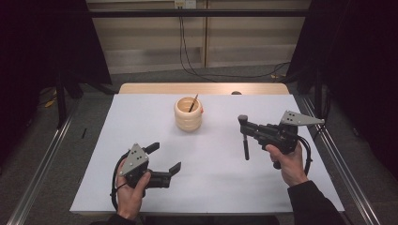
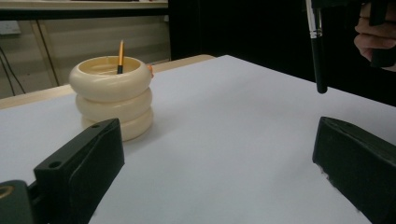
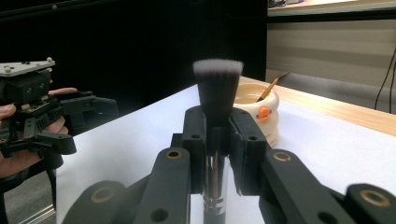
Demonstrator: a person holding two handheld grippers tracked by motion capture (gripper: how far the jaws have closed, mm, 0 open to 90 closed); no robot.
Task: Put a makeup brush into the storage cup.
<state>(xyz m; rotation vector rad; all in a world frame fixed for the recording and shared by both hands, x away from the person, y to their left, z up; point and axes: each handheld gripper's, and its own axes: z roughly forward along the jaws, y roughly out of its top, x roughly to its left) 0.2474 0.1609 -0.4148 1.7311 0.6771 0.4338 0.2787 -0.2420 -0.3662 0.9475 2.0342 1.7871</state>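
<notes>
The makeup brush [image 1: 245,140], with a slim black handle, a chrome ferrule and dense flat-topped bristles, is clamped upright in the closed right hand-held gripper [image 1: 243,123] above the bench [image 1: 216,187] toward its right edge. A glossy cream holder [image 1: 188,114] of stacked rings is seen near the far edge. The left hand-held gripper [image 1: 164,157] is held wide open, empty.

So you've got a black-handled makeup brush [image 3: 217,100] with a silver metal collar and flat, white-tipped dark bristles. It's upright, bristles on top, handle hanging straight down, its end clear of the white tabletop. Your right gripper [image 1: 244,123] is clamped on it just below the bristles. It's off to the right of the cream ribbed pot, well apart from it
</notes>
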